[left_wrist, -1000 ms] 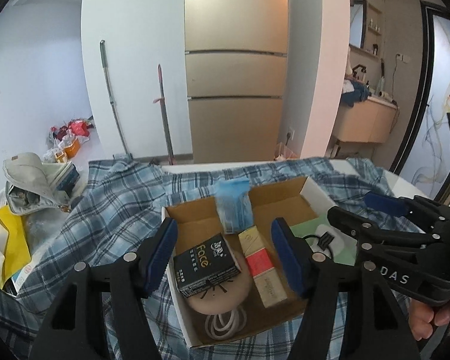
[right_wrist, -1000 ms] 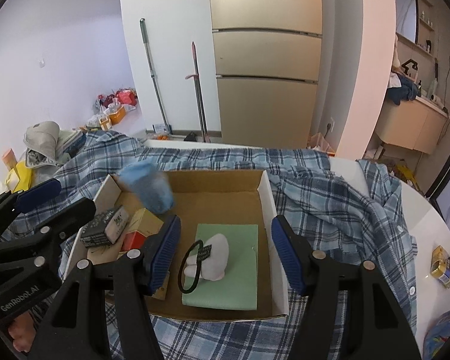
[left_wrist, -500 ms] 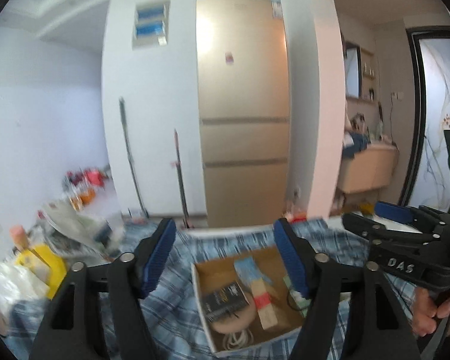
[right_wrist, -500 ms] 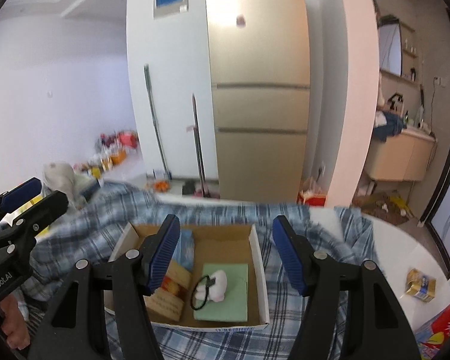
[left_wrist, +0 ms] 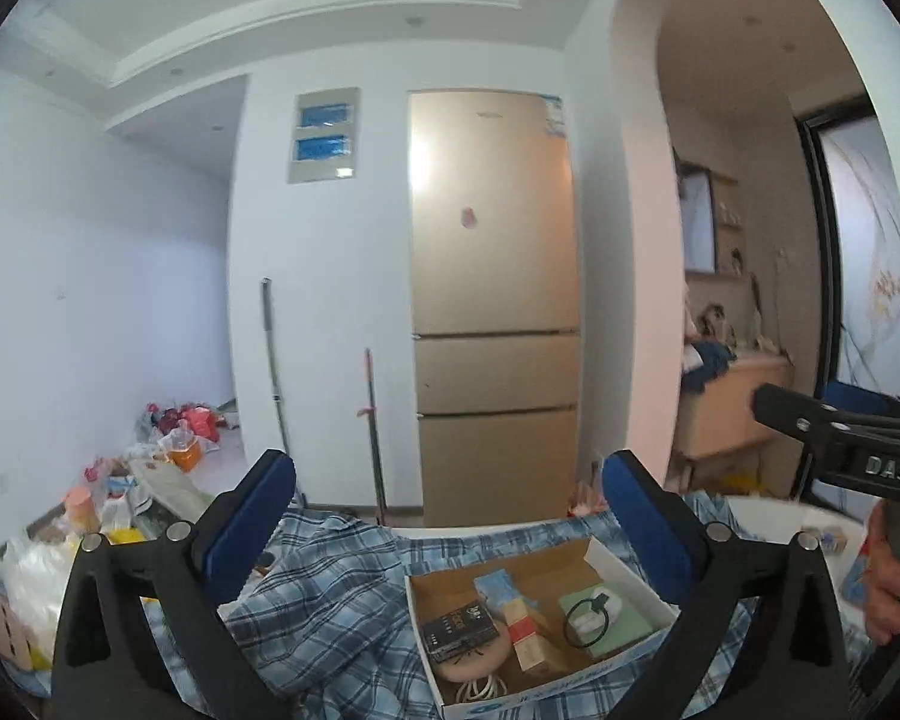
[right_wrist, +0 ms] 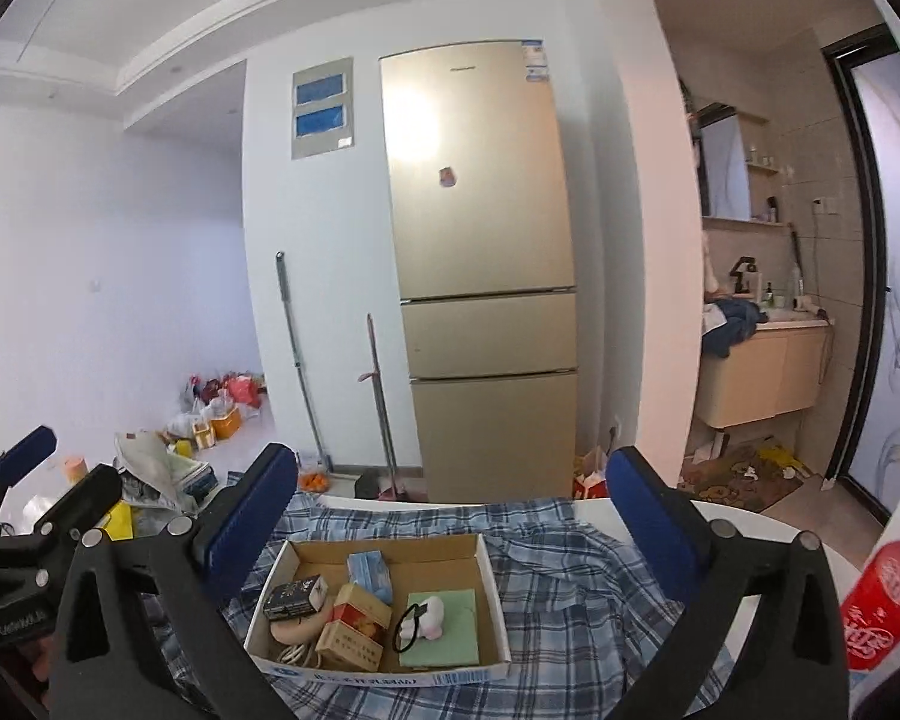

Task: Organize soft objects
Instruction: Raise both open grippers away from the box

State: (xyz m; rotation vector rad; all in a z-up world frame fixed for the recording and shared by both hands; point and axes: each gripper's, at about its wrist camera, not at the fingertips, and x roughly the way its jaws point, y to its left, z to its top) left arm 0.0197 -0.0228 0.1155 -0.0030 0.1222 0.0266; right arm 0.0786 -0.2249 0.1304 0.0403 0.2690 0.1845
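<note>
Left gripper (left_wrist: 450,516) and right gripper (right_wrist: 453,507) (jaws just opening) stand wide apart, holding nothing. Both hang above the cardboard box (right_wrist: 492,594). Inside it lies a blue packet (right_wrist: 369,573), possibly tissues.

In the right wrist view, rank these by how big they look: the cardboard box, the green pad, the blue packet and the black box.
1. Cardboard box, clearly the largest; it holds the others.
2. Green pad.
3. Black box and blue packet look about alike; the packet lies farther from the camera, so I will not rank them.
</note>
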